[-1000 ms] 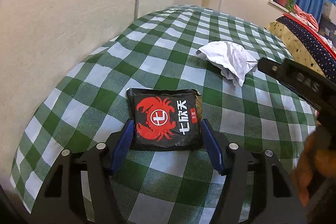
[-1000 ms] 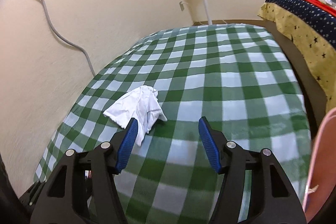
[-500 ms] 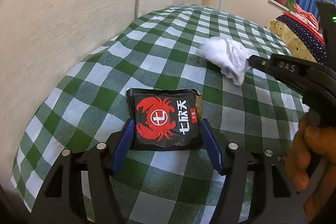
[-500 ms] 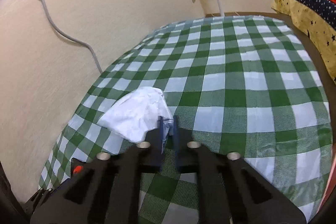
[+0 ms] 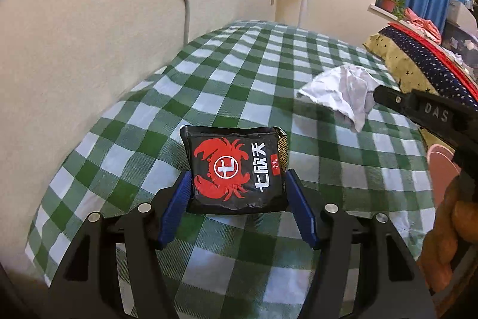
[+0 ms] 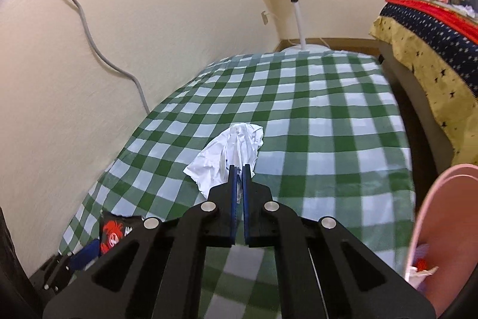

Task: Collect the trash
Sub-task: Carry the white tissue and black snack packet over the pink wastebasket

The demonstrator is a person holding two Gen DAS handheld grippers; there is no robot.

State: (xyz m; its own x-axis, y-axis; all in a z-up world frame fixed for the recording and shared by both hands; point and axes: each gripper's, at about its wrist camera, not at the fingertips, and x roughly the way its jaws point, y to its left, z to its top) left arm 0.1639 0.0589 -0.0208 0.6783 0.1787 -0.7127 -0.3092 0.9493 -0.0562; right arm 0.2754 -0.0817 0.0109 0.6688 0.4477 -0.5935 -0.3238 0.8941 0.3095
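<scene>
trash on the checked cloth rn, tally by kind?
Black crab-print packet: 1, between the left tool's pads
Crumpled white paper: 1, pinched in the right tool
Total: 2

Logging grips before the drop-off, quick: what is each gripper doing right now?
Left gripper: closed on the black crab packet.
Right gripper: shut on the crumpled white tissue.
</scene>
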